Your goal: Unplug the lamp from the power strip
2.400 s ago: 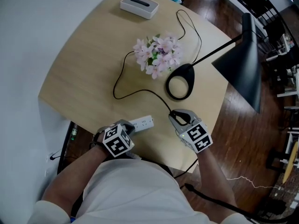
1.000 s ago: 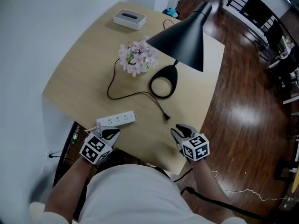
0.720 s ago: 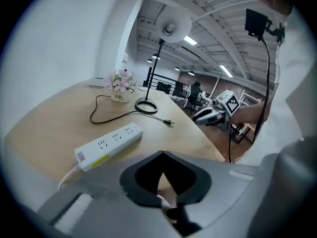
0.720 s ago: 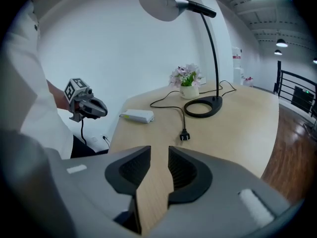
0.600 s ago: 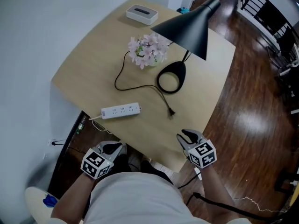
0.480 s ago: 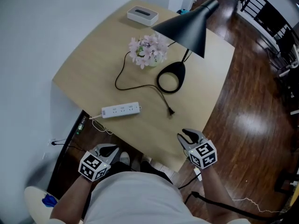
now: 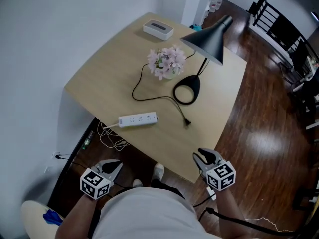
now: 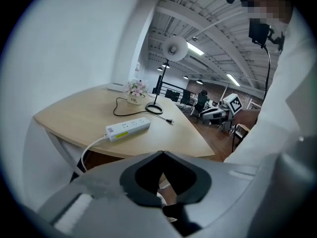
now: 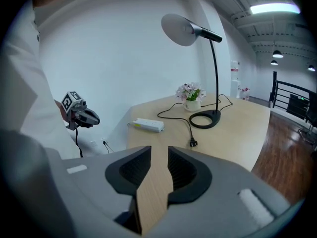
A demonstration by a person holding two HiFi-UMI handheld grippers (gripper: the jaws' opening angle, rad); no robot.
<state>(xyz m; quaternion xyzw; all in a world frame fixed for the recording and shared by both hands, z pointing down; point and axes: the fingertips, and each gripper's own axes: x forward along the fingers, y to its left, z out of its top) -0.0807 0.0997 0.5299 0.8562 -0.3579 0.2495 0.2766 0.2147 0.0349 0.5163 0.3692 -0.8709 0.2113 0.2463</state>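
On the wooden table [image 7: 114, 78] in front of you, two things could hold something. One is a small pot [image 7: 169, 75] filled with pink flowers [image 7: 167, 61]. The other is a white box [image 7: 158, 29] at the far edge, with a dark slot in its top; you cannot see what is inside it. Count one black lamp [image 7: 208, 40], standing just beside the pot, with its ring-shaped base on the table and its shade tipped over it. Its one black cord [image 7: 149, 97] loops past the pot and ends in one plug [image 7: 187, 123]. The plug lies loose on the wood, out of the one white power strip [image 7: 138, 119] and clearly apart from it, on the strip's right. The strip lies flat near your edge of the table, and its white cable [image 7: 107, 131] drops over that edge. You hold two grippers, both off the table and below its near edge. Your left gripper [image 8: 162, 153] has its jaws pressed together with nothing in them. Your right gripper [image 9: 159, 151] has its jaws parted, with only the tabletop showing through the gap.
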